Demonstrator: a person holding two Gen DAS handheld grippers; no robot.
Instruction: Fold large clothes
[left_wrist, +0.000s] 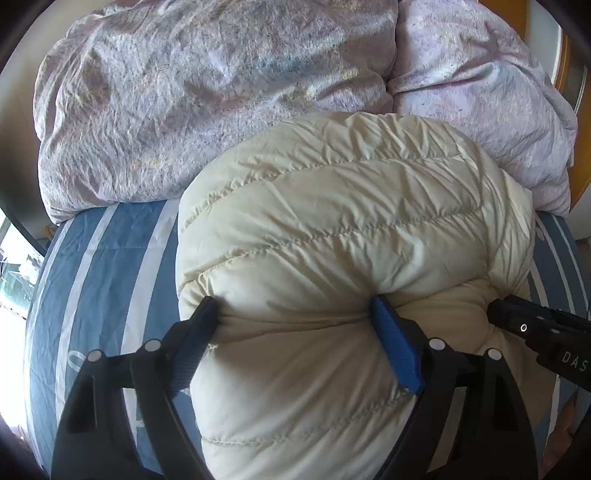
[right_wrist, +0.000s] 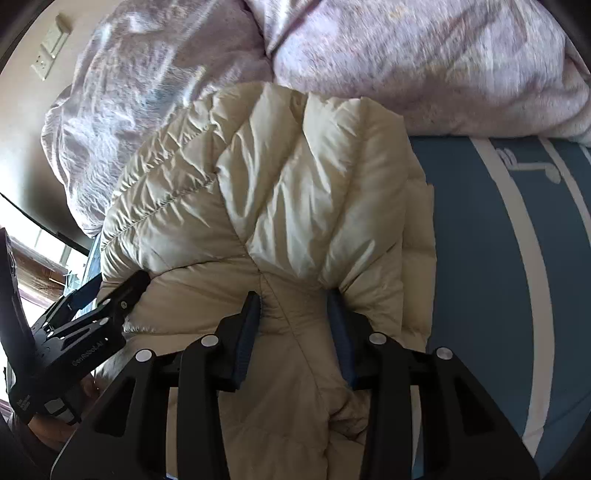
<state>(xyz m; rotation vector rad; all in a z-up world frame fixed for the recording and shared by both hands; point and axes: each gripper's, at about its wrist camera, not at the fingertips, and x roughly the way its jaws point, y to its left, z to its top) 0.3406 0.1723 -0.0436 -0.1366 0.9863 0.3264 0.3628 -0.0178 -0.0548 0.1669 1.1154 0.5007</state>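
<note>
A cream quilted puffer jacket (left_wrist: 332, 221) lies bunched on a blue and white striped bed sheet (left_wrist: 103, 266). My left gripper (left_wrist: 295, 314) is shut on the jacket's near edge, with thick padding pinched between its fingers. My right gripper (right_wrist: 293, 302) is shut on the jacket (right_wrist: 295, 192) too, gripping a fold of it near a seam. The right gripper also shows at the right edge of the left wrist view (left_wrist: 535, 328), against the jacket. The left gripper shows at the left of the right wrist view (right_wrist: 103, 306), against the jacket's edge.
A large crumpled lilac duvet (left_wrist: 207, 96) is heaped behind the jacket across the back of the bed, and it also fills the top of the right wrist view (right_wrist: 406, 62). The striped sheet (right_wrist: 509, 258) extends to the right. A bright window (left_wrist: 14, 273) is at far left.
</note>
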